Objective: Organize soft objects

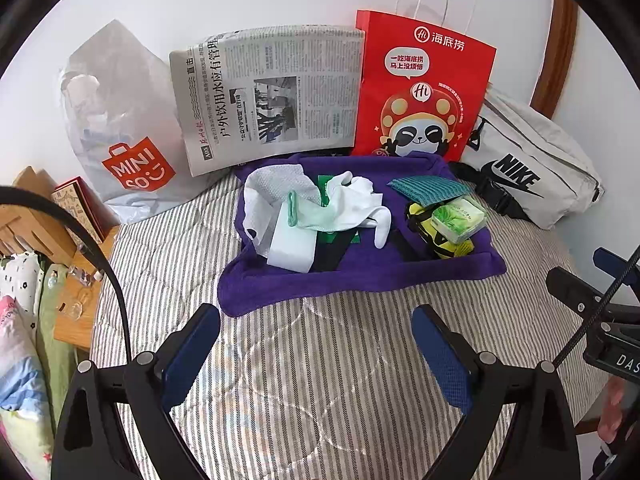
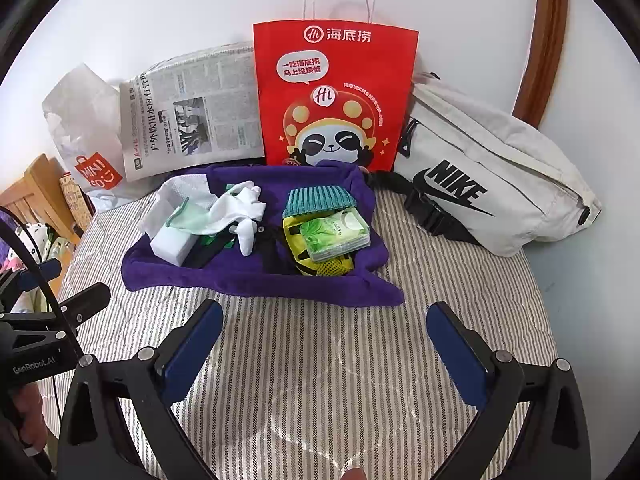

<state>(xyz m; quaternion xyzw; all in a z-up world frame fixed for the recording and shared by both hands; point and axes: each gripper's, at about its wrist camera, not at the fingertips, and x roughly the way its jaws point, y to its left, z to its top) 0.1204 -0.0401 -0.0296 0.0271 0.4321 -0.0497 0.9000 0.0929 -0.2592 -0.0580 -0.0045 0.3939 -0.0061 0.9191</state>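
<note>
Left wrist: purple towel ahead of spread fingers, apparently apart.

A purple towel lies on bedding striped grey and white. On it sit a white glove, a pale mint block, a teal ribbed cloth, a green leaf-print tissue pack and something yellow and black. Behind, a red paper bag with a panda, black-and-white newspaper, and an off-white pouch with a black logo. Gripper pads are dark blue.
</note>
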